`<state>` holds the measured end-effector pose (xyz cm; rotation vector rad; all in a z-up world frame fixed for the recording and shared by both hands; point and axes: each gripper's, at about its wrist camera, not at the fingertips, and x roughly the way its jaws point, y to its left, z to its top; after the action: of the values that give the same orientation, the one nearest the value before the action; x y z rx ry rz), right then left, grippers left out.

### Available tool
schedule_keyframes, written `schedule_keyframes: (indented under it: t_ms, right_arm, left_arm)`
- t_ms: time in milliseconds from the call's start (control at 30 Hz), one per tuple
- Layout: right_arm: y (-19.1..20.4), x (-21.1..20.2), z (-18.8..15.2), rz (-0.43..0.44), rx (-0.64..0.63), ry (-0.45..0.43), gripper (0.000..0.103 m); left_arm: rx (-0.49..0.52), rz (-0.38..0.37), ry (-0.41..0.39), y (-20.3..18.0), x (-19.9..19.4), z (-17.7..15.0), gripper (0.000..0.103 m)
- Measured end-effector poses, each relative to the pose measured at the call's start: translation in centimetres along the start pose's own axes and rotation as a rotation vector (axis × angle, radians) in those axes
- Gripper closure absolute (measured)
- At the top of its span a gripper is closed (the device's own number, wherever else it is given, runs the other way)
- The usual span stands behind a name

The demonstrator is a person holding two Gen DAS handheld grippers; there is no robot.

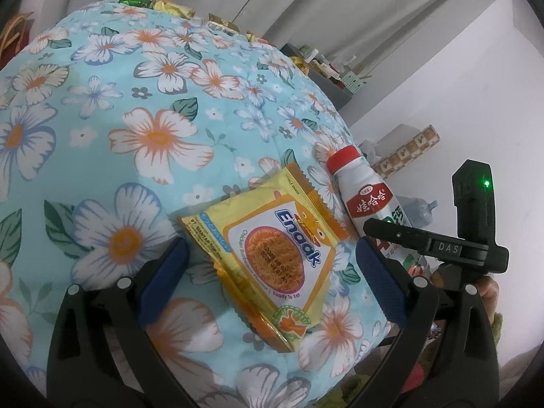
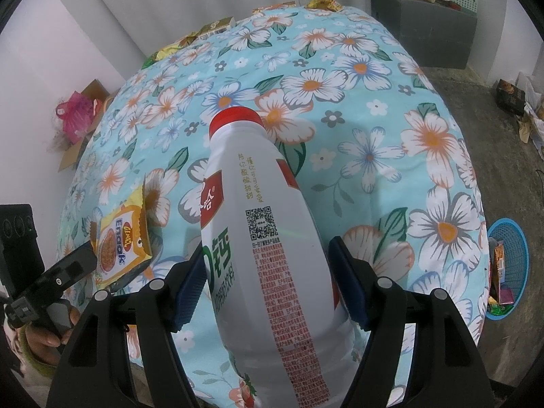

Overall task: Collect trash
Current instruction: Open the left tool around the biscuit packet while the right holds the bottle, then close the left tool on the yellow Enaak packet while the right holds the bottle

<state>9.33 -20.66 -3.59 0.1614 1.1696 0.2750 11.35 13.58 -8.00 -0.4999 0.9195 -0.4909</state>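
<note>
Over the flowered bedspread (image 1: 102, 108), the left gripper (image 1: 272, 265) tilts downward with its fingers spread wide around a yellow noodle packet (image 1: 268, 255) lying flat on the cloth, apparently without touching it. Just beside it, the right gripper (image 2: 268, 282) points steeply down. A grey cabinet (image 2: 425, 34) stands against the back wall, and a blue basket (image 2: 516, 268) sits on the floor. The right fingers clamp a white bottle (image 2: 268, 238) with a red cap.
</note>
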Motion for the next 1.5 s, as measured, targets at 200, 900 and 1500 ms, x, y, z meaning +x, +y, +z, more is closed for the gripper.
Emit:
schedule_keyframes:
  t_ms: [200, 900, 1500]
  right_arm:
    - [0.01, 0.03, 0.03, 0.000, 0.001, 0.000, 0.035]
    - [0.01, 0.06, 0.04, 0.000, 0.000, 0.000, 0.035]
    - [0.10, 0.12, 0.04, 0.000, 0.000, 0.000, 0.035]
  left_arm:
    - [-0.001, -0.001, 0.001, 0.01, -0.01, 0.03, 0.009]
    - [0.000, 0.000, -0.002, -0.05, -0.06, -0.05, 0.009]
    - [0.001, 0.000, -0.005, -0.03, -0.26, -0.09, 0.009]
